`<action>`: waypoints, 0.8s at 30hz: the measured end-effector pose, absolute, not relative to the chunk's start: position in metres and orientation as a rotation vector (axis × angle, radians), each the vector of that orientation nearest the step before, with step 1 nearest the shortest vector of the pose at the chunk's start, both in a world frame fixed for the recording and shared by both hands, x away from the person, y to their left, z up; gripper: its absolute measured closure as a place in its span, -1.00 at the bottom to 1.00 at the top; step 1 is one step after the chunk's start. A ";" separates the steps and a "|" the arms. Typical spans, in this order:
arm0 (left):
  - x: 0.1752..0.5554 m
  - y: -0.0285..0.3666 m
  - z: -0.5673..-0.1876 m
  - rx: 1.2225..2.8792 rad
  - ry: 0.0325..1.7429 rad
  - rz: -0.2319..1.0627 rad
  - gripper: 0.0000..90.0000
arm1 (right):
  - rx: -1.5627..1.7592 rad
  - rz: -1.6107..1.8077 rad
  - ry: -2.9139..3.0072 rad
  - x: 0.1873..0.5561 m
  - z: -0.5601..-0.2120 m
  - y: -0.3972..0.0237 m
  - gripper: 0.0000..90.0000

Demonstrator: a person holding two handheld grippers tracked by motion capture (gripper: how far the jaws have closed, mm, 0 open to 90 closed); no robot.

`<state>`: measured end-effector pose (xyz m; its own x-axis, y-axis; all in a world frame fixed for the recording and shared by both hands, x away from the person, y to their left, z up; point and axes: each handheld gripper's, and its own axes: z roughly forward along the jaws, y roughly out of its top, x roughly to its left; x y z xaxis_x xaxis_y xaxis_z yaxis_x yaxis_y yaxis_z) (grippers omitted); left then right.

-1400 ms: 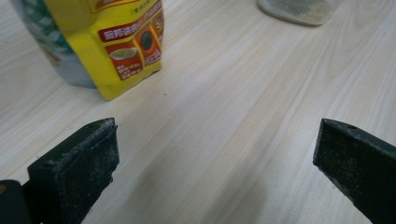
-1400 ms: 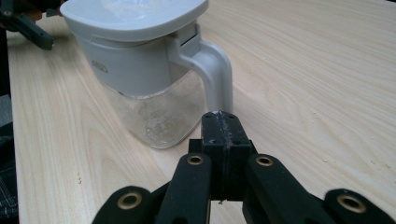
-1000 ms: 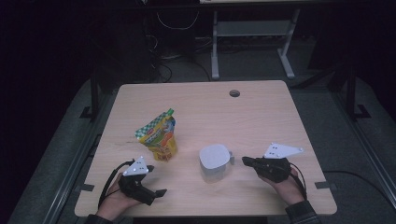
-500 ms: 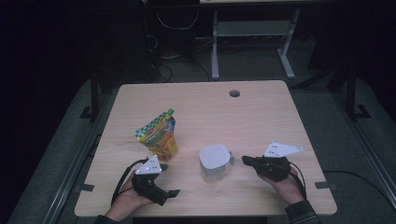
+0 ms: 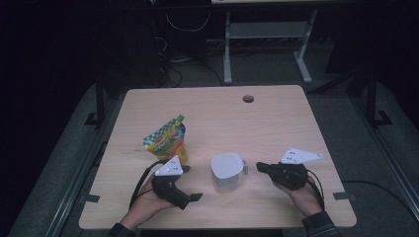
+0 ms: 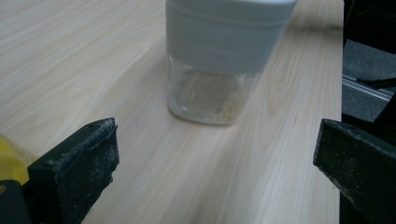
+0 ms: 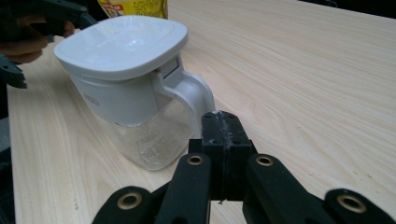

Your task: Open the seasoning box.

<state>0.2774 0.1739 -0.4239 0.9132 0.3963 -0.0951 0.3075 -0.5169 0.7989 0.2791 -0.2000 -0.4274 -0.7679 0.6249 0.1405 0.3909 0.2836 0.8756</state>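
Container (image 5: 226,171) stands upright near the front middle of the table (image 5: 276,118), between both grippers. White lid and handle, clear lower body; a little pale granular residue at the bottom, seen in the left gripper view (image 6: 219,60).

Right gripper (image 5: 261,167): jaws pressed together with nothing between them, tips just at the container's handle (image 7: 196,95); whether they touch it I cannot tell. Left gripper (image 5: 190,182): jaws wide apart, holding nothing, aimed at the container's clear body, not yet around it.

Handling judgement:
- Nearly empty, so probably light; likely to slide or tip on the smooth wood if pushed from 1 side.
- Body looks like rigid clear plastic or glass, smooth and possibly slippery; treat as breakable.
- Lid looks like a press-on or flip type; lifting by it risks it coming loose.
- Best holds: across the clear body below the lid band, or the handle loop, which gives the jaws a firm stiff edge.

Surroundings: 1 yellow-green snack pouch (image 5: 167,140) stands just behind the left gripper, close enough to be knocked by the hand. A cable hole (image 5: 248,98) sits far back. Nothing lies between the left jaws and the container.
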 end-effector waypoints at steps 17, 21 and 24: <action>0.300 0.137 -0.416 2.136 0.421 0.105 -1.00 | 0.921 1.471 2.338 0.281 -0.429 -0.195 0.92; 0.301 0.131 -0.416 2.140 0.408 0.100 -1.00 | 0.926 1.473 2.332 0.282 -0.429 -0.195 0.63; 0.303 0.129 -0.416 2.138 0.405 0.101 -1.00 | 0.939 1.468 2.329 0.282 -0.430 -0.195 0.37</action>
